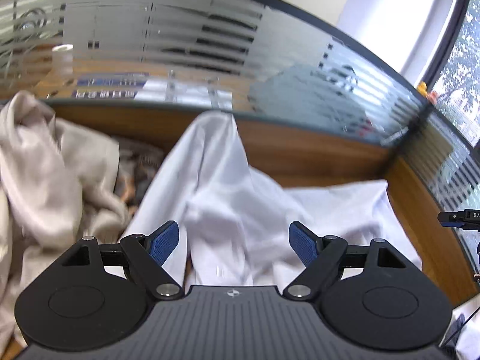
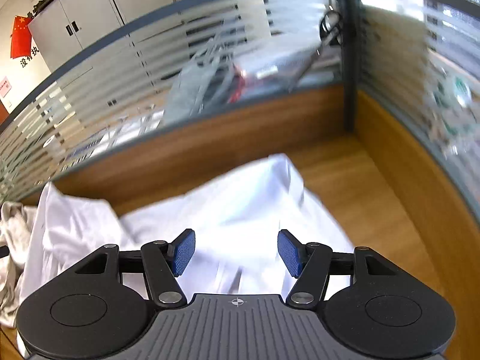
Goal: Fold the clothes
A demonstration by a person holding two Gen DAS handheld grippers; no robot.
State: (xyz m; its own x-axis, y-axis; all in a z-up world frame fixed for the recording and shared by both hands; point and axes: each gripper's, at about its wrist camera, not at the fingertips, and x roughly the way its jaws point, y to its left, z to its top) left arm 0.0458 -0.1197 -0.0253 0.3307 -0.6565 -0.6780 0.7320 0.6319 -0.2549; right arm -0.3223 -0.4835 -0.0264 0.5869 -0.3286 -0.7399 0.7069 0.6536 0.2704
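Both my grippers released above the white garment.

My left gripper (image 1: 234, 247) and right gripper (image 2: 236, 252) stand with jaws spread and nothing between the blue pads (image 1: 163, 244). Below them the white garment (image 1: 228, 198) lies rumpled on the wooden desk (image 2: 369, 192), one fold peaked against the glass partition (image 1: 186, 48). A beige cloth (image 1: 45, 162) is heaped to its left.

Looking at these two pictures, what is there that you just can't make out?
- White garment: left wrist view, its near edge hidden behind the gripper body; motion blur hides what kind it is.
- Dark patterned cloth: mostly buried under the beige garment.
- Things behind the frosted glass partition: right wrist view, only smeared shapes.
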